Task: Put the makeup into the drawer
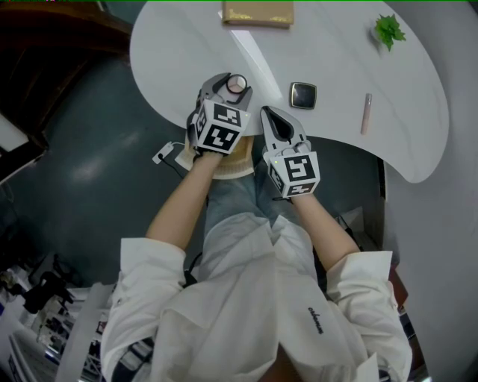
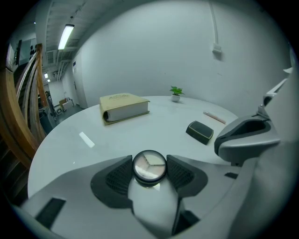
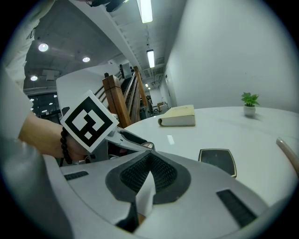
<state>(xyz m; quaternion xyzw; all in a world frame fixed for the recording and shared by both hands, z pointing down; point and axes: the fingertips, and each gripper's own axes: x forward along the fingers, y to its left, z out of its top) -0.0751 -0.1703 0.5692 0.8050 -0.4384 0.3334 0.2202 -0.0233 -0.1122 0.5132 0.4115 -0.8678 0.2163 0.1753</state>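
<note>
I'm on the first pick-up. My left gripper (image 1: 230, 88) has its jaws set narrow round the round compact (image 2: 149, 166), and the pads look to be touching its rim on both sides. The compact sits on the white surface (image 1: 187, 45) near its front edge, at 12 o'clock from my left hand. I judge it is not lifted yet. Just to the right, my right gripper (image 1: 270, 116) rests at the front edge with its jaws together and nothing between them.

For the next move I must be sure the grip is firm, since the rim is round and smooth and could slip. Then I lift straight up and carry the compact to the drawer. No view shows a drawer, so I have to find it first. My free right gripper will probably have to pull it open.

I count three makeup items:
- one round compact in my left jaws
- one dark square compact (image 1: 303, 95) at 2 o'clock from my right gripper
- one pink tube (image 1: 366, 113) at 3 o'clock from the square compact

All three are still out on the surface. There is also one book (image 1: 257, 13) at 12 o'clock on the far edge, and one small plant (image 1: 388, 31) at 1 o'clock.
</note>
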